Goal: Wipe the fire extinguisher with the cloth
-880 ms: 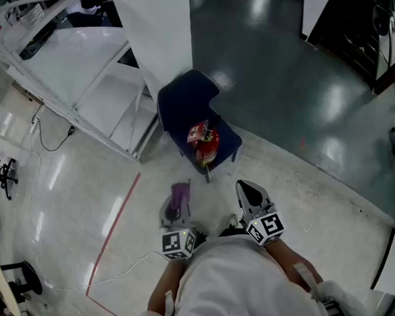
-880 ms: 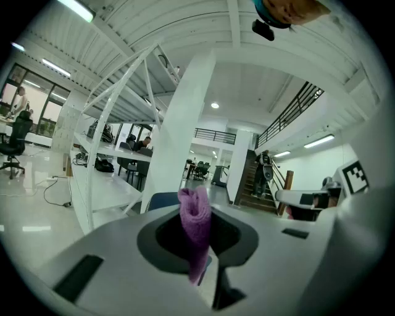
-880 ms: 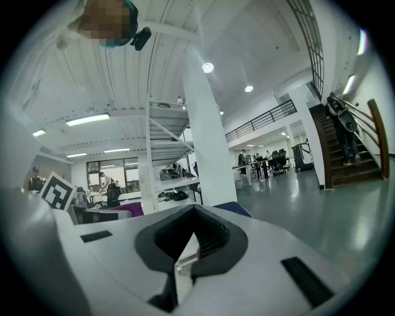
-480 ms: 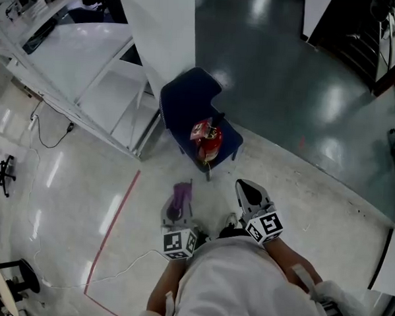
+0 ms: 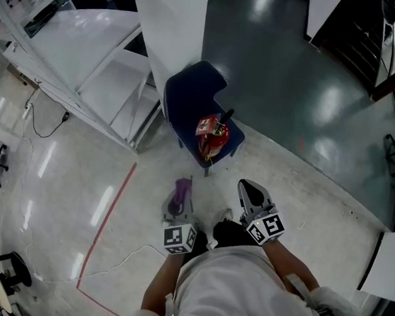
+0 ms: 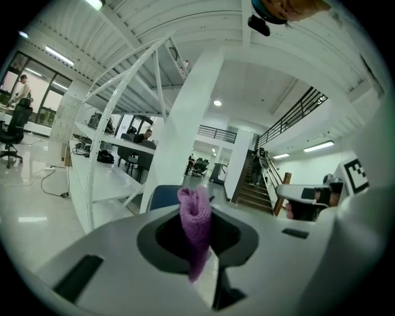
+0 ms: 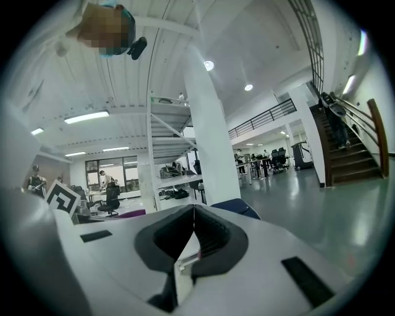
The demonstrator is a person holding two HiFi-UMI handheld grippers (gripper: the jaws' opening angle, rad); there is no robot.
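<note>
Left gripper (image 5: 182, 186) held low in front of the person, jaws pinched narrow on the purple cloth (image 6: 195, 217); cloth bunched into a roll standing up out of the jaws, a strip of it hanging down between them; in the head view the cloth showed as a purple patch at the gripper's tip. Right gripper (image 5: 247, 188) alongside the left one, apart from it, pointed the same way; jaw tips met with nothing between them. Both grippers were over the pale tiled floor (image 5: 64, 180), well short of the chair (image 5: 187, 97).

Fire extinguisher (image 5: 212, 139), red, sat on the seat of the blue chair near its front edge, black handle on top, a label facing up; neither gripper nor the cloth touched it. Chair stood just beside the white pillar (image 5: 174, 27), at the line where pale tiles met the dark green floor (image 5: 287, 79). White rack (image 5: 90, 62) to the left of the pillar; red floor line (image 5: 109, 212) and a thin white cable (image 5: 122, 266) left of the person. The person's white top (image 5: 243, 288) filled the bottom of the head view.
</note>
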